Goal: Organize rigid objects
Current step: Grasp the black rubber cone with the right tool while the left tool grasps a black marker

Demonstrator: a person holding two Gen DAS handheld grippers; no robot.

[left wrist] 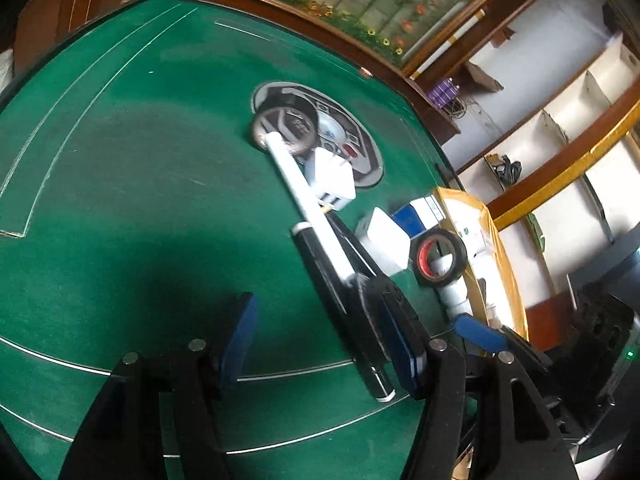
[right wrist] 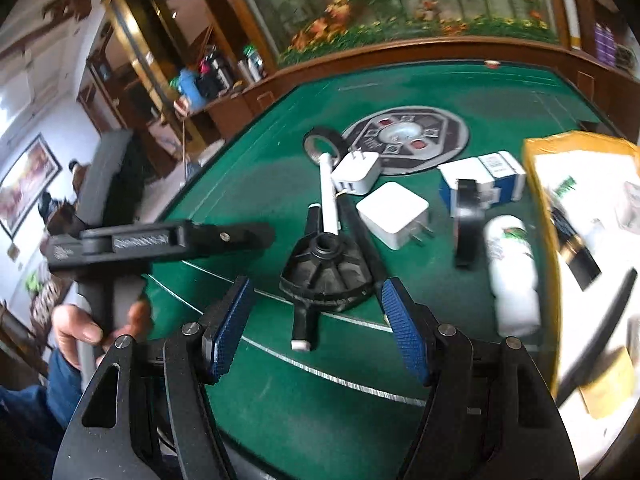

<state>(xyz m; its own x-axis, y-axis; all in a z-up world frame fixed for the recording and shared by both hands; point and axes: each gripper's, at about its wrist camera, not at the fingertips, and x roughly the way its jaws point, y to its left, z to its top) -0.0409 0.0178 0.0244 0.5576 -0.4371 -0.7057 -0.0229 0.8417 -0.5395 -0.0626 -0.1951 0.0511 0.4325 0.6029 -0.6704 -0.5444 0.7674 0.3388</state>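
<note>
Right wrist view shows our right gripper (right wrist: 316, 328) with fingers about half open and empty, over the green worktop (right wrist: 280, 400). We take the black ribbed disc (right wrist: 324, 276) as landmark: it lies just ahead, between the fingers. A white pen (right wrist: 330, 196) runs lengthwise away behind it. Our left gripper (left wrist: 320, 340), also half open and empty, has the disc just beside its right finger.

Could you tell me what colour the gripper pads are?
Blue, with a fine textured surface; the pads show best in the right wrist view.
</note>
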